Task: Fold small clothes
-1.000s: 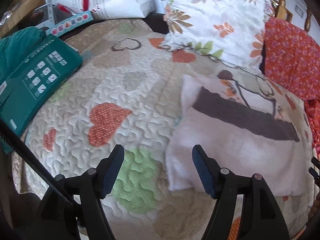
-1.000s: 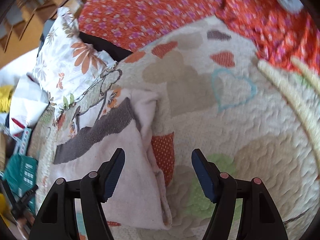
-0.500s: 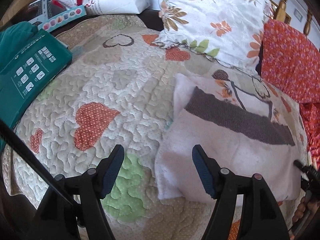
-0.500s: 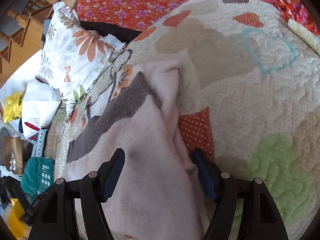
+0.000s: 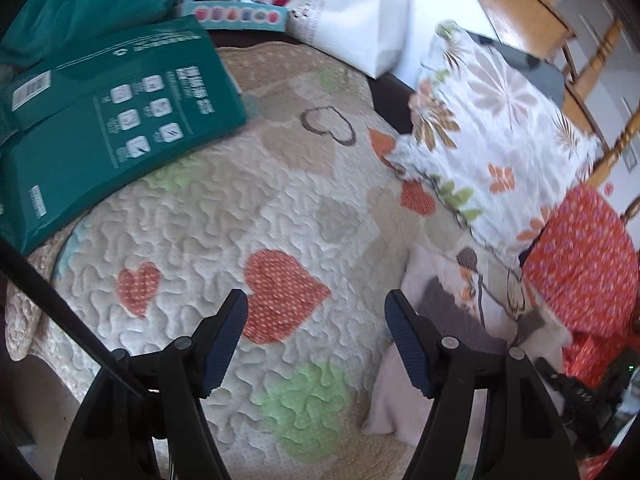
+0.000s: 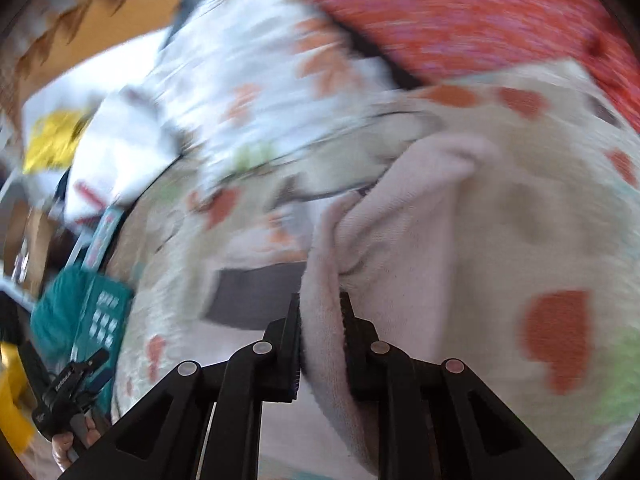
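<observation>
A pale pink small garment (image 6: 404, 236) with a dark grey band (image 6: 256, 296) lies on the heart-patterned quilt (image 5: 240, 208). My right gripper (image 6: 320, 312) is shut on a bunched edge of the garment, and the cloth rises in a fold between its jaws. The right wrist view is motion-blurred. My left gripper (image 5: 316, 320) is open and empty over bare quilt. The garment (image 5: 396, 392) sits just right of its right finger, partly hidden behind it.
A teal box (image 5: 104, 128) lies at the quilt's left edge. A floral pillow (image 5: 492, 148) and an orange flowered cloth (image 5: 584, 264) lie at the right. A white bag (image 5: 352, 8) and a wooden chair (image 5: 560, 20) stand behind.
My right gripper has shut on the garment's edge and lifted it. My left gripper has swung left, away from the garment, and stays open.
</observation>
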